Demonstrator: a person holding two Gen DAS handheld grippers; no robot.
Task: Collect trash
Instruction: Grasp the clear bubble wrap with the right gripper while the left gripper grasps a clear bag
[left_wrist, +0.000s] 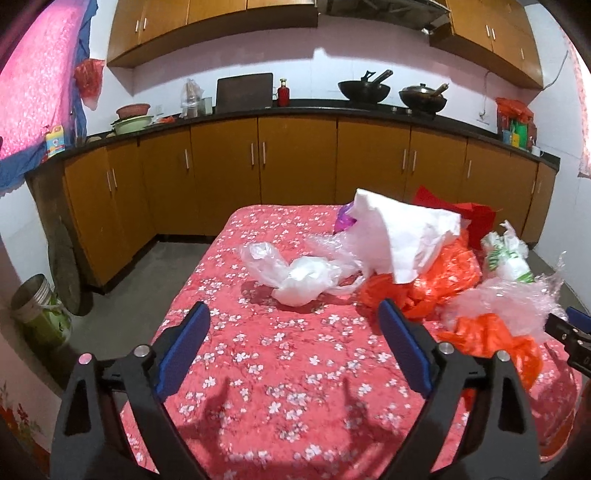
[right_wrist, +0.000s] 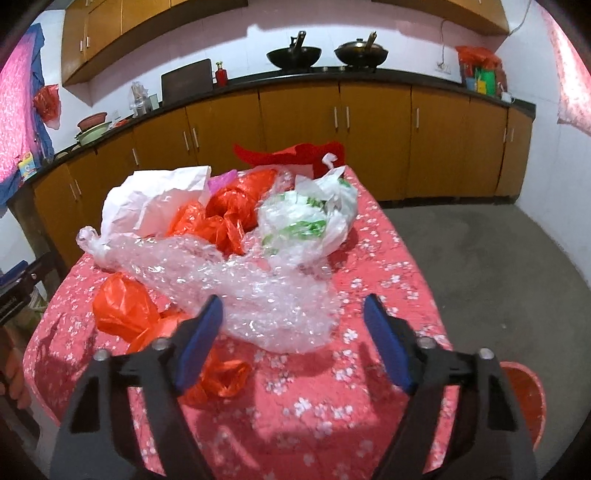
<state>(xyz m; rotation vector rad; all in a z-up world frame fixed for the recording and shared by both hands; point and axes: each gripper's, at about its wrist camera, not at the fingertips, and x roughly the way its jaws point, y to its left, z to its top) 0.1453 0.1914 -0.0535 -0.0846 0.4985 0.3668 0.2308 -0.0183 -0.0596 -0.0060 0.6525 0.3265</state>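
Observation:
Trash lies heaped on a table with a red flowered cloth (left_wrist: 280, 354) (right_wrist: 369, 266). A clear plastic bag (left_wrist: 295, 273) lies ahead of my left gripper (left_wrist: 293, 314), which is open and empty above the cloth. White paper (left_wrist: 402, 229) (right_wrist: 147, 199), orange plastic bags (left_wrist: 436, 280) (right_wrist: 125, 306), bubble wrap (left_wrist: 509, 302) (right_wrist: 251, 291) and a white and green bag (left_wrist: 509, 258) (right_wrist: 310, 218) fill the right side. My right gripper (right_wrist: 293, 310) is open and empty, just short of the bubble wrap.
A red basket (right_wrist: 524, 398) shows below the table's right edge. Brown kitchen cabinets (left_wrist: 295, 158) and a counter with woks (left_wrist: 364, 90) run behind. Bare concrete floor (right_wrist: 498, 266) lies to the right. A metal tin (left_wrist: 31, 291) stands on the floor at the left.

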